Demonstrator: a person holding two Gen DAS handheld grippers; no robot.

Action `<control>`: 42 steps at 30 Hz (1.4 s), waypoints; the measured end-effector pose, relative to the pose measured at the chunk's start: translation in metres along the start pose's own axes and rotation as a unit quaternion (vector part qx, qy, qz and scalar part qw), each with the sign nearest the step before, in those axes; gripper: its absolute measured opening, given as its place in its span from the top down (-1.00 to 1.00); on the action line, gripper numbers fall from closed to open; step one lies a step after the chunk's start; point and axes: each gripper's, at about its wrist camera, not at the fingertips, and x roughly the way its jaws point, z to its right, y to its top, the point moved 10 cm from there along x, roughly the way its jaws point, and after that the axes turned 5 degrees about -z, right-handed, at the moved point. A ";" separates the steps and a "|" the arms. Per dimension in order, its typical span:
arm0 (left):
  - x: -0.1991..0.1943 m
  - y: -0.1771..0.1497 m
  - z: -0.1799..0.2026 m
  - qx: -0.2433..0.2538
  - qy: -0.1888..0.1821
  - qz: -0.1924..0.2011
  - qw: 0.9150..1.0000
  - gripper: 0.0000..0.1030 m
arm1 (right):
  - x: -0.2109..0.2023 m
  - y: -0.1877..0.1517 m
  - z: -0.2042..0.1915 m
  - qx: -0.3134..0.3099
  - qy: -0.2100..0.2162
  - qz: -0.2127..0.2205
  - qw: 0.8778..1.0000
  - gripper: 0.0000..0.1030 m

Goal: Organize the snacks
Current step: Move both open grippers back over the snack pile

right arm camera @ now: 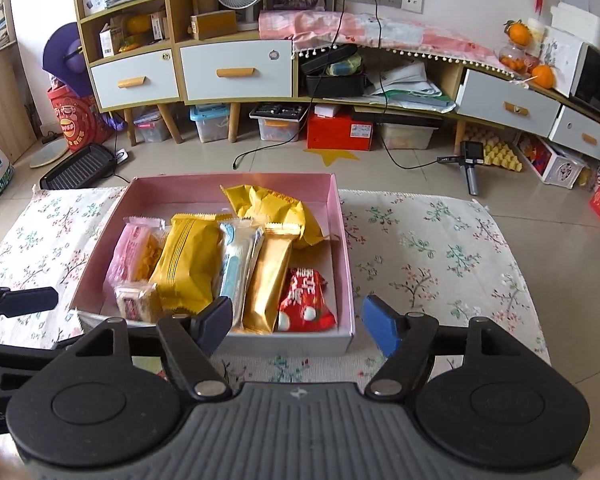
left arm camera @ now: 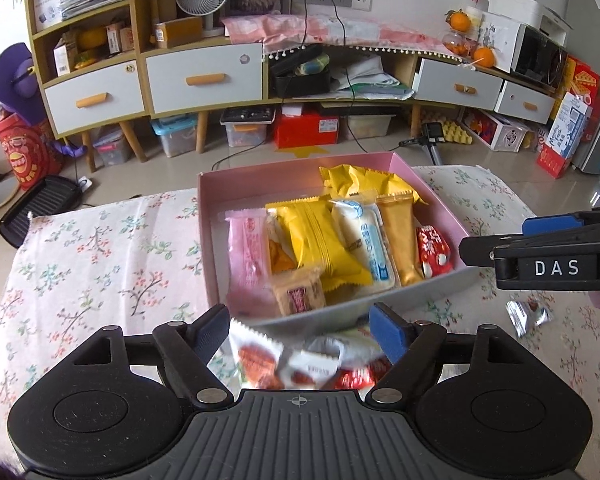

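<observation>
Left tool (left arm camera: 300, 330) angled downward, jaws spread, right tool (right arm camera: 296, 326) beside it, jaws likewise apart

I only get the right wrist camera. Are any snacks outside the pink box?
Observer: Yes. A red-and-white packet is just outside the pink box, at its near wall, between the open fingers of the left claw. It looks blurred.
Operator: Anything else out there?
Observer: A crumpled silver wrapper sits on the flowered cloth, close to the right claw.
</observation>
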 end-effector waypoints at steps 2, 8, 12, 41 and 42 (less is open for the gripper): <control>-0.006 -0.005 -0.001 0.001 0.001 -0.001 1.000 -0.54 | -0.004 -0.004 -0.001 -0.004 0.000 -0.002 1.000 -0.38; -0.024 -0.021 -0.005 -0.011 0.000 -0.003 1.000 -0.65 | -0.020 -0.016 -0.005 -0.014 0.005 0.000 1.000 -0.56; -0.034 -0.031 -0.004 -0.015 -0.002 -0.002 1.000 -0.71 | -0.029 -0.026 -0.007 -0.016 0.009 -0.004 1.000 -0.65; -0.047 -0.107 -0.016 0.035 -0.002 -0.017 0.999 -0.84 | -0.038 -0.086 -0.016 -0.045 0.046 -0.029 0.998 -0.85; -0.045 -0.108 -0.016 0.040 -0.003 -0.015 0.999 -0.84 | -0.037 -0.088 -0.014 -0.046 0.042 -0.029 0.998 -0.85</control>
